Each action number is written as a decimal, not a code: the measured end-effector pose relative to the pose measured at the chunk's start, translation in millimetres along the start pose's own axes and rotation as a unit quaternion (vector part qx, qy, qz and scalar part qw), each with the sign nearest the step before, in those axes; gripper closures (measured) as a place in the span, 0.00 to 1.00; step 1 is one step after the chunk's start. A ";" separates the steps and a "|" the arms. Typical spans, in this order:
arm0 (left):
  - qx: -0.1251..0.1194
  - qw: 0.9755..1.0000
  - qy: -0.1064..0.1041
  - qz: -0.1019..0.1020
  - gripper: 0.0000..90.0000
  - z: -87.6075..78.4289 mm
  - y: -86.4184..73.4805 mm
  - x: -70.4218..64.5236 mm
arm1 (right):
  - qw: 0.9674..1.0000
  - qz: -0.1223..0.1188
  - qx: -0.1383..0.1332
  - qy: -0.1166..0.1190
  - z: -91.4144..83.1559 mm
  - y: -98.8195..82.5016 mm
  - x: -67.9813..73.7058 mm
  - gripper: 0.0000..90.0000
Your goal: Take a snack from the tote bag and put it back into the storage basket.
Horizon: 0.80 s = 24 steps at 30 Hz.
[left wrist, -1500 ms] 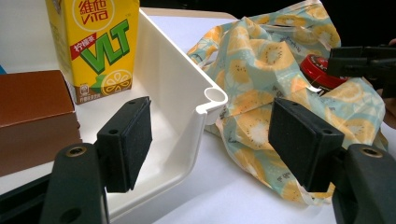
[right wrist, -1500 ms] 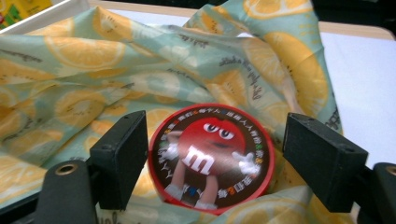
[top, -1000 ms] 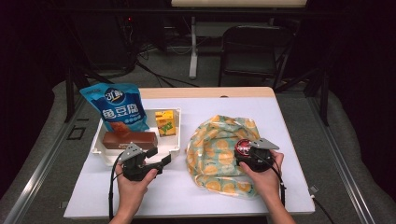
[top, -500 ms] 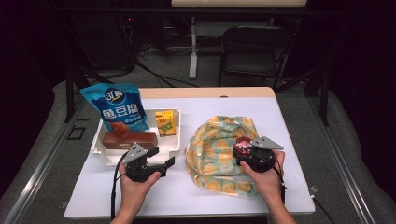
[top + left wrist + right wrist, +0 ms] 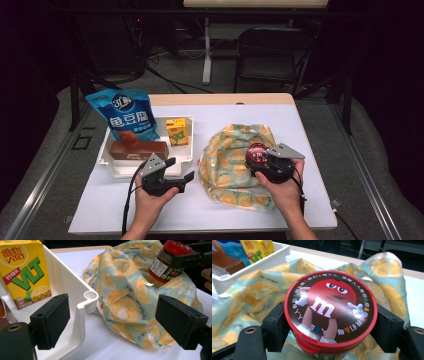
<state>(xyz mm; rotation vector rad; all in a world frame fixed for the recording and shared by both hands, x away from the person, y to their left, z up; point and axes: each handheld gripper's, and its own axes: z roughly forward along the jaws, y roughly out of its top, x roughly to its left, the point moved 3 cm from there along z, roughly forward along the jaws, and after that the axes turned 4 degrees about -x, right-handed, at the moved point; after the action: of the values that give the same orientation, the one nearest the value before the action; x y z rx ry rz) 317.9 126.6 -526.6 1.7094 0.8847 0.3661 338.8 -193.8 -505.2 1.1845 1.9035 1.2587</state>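
White table, tray, cloth bag

Tray left of bag

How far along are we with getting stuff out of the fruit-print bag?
Looks done: a blue snack pouch, brown bar and yellow drink carton sit in the white tray. In hand: the right claw grips the red-lidded jar above the bag. Left: setting it down; the left claw, its jaws just opening, is empty.
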 end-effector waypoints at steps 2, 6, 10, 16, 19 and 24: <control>-0.002 1.000 -0.004 0.003 0.14 1.3 0.3 -2.1 | 1.000 -0.002 0.001 0.006 -1.1 3.0 2.1 0.28; -0.005 1.000 -0.013 0.016 0.13 4.2 1.8 -7.5 | 1.000 0.002 -0.001 0.016 -2.4 8.8 7.1 0.28; -0.007 0.999 -0.023 0.028 0.12 8.2 3.0 -14.2 | 1.000 0.002 -0.002 0.024 -3.6 14.5 14.2 0.28; -0.022 0.998 -0.038 0.041 0.11 14.0 6.3 -26.3 | 0.999 0.003 -0.004 0.038 -8.5 22.4 23.6 0.28; -0.021 0.998 -0.042 0.043 0.10 17.9 6.6 -30.4 | 0.999 0.004 -0.007 0.042 -10.3 25.3 28.1 0.28; -0.024 0.998 -0.042 0.049 0.10 24.4 6.8 -37.8 | 0.999 0.000 -0.001 0.051 -11.6 26.7 34.5 0.28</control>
<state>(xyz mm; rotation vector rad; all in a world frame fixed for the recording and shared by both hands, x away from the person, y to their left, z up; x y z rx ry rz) 310.7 82.0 -521.1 1.7144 0.7264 0.3750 323.5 -163.4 -475.6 1.1389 1.9731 1.3438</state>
